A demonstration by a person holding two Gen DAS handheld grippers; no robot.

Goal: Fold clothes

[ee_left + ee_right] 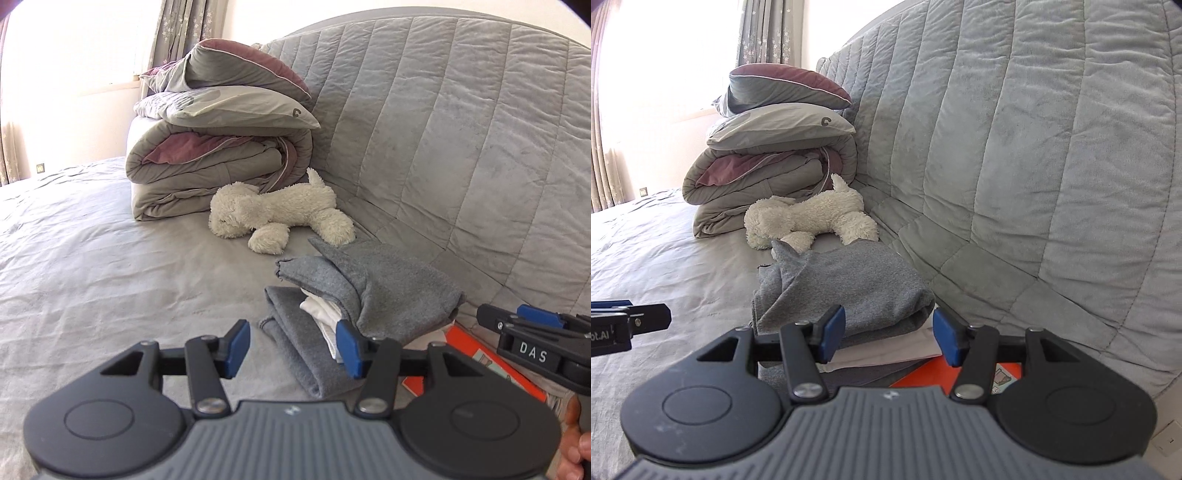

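Both grippers, left and right, are held wide open and empty. They are positioned just before the folded grey garment, behind which a plush toy is seen.

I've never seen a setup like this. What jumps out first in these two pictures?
Probably the white plush dog, lying on its side mid-bed against the quilted grey headboard. Behind it rises a stack of folded duvet and pillows, grey and mauve. Nearest, a folded grey garment lies before both open grippers, left and right, neither touching it.
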